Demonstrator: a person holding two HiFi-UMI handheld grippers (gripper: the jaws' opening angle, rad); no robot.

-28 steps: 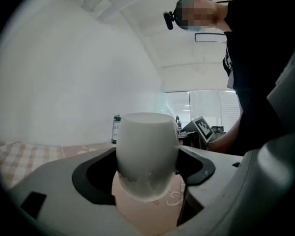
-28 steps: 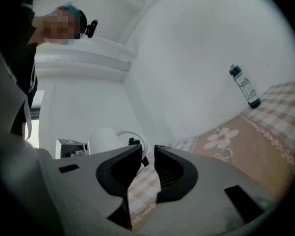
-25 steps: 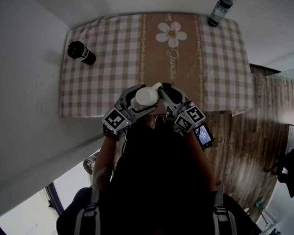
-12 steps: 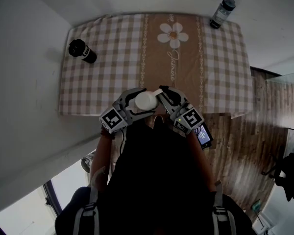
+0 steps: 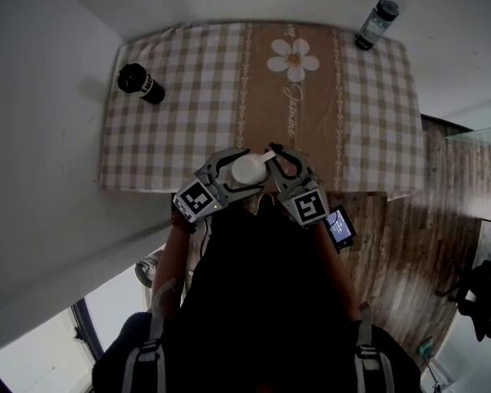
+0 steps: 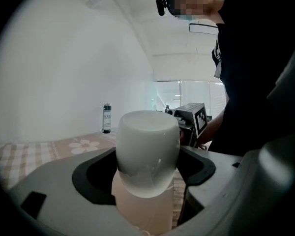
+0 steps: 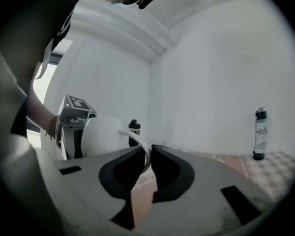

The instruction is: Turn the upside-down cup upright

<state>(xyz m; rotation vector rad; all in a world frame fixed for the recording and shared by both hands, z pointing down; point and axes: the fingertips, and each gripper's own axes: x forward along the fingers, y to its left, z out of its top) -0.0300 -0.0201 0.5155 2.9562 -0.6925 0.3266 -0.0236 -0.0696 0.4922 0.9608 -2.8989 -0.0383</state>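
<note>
A white cup [image 5: 245, 169] hangs in the air over the near edge of the table [image 5: 172, 97]. My left gripper [image 5: 239, 171] is shut on its body, with the cup [image 6: 147, 151] filling the gap between the black pads. Its closed, rounded end points up in the left gripper view. My right gripper [image 5: 269, 160] comes in from the right. Its jaws are closing on the thin white handle [image 7: 143, 154], which sits pinched between the tips of the right gripper [image 7: 148, 154]. The cup's body [image 7: 101, 134] shows beyond them.
A black bottle [image 5: 139, 85] lies at the table's far left. A clear bottle with a dark cap [image 5: 375, 23] stands at the far right corner. The checked cloth has a brown middle strip with a daisy [image 5: 293, 59]. Wooden floor [image 5: 409, 244] lies to the right.
The right gripper has rolled and its jaws have narrowed onto the handle. The left gripper has sunk a little with the cup, and both sit slightly nearer the table's edge.
</note>
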